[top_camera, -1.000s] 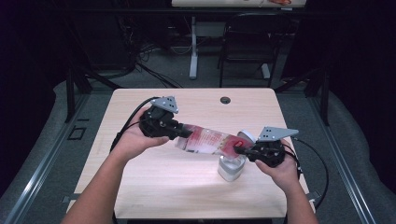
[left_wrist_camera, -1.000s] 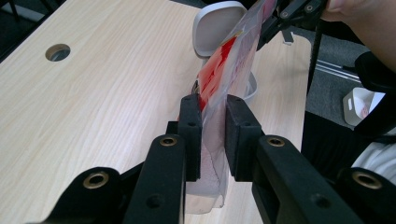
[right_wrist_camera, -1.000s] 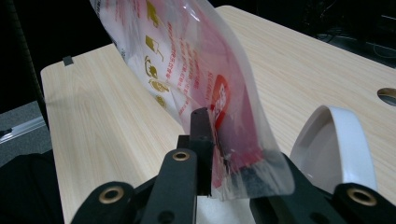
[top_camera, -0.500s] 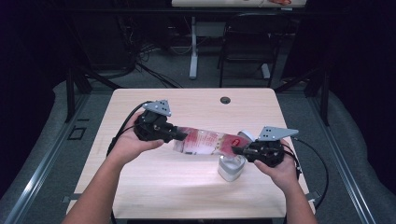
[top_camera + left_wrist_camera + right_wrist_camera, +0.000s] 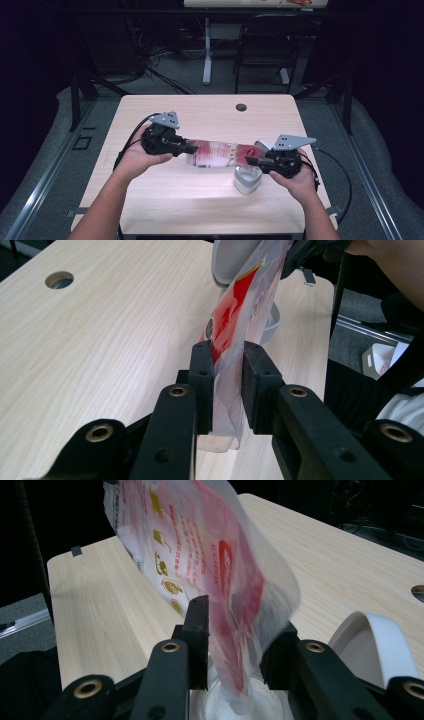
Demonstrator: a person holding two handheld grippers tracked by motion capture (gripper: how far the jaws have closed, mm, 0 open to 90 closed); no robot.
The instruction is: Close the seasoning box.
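left fingers (image 5: 202,385): clamped on one end of the red-and-white pouch (image 5: 217,153); the film is pinched flat between the pads
right fingers (image 5: 197,630): just been opening; the pouch's other end hangs loosely between them, not pressed
pouch: stretched level between left gripper (image 5: 187,148) and right gripper (image 5: 248,160), above the table (image 5: 200,112); its lower tip dips into the white container (image 5: 247,180)
container: on the table under the right gripper; lid flipped up

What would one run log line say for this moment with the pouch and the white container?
left gripper: shut on pouch | right gripper: jaws just opening, pouch end between them | pouch tip above white container | table
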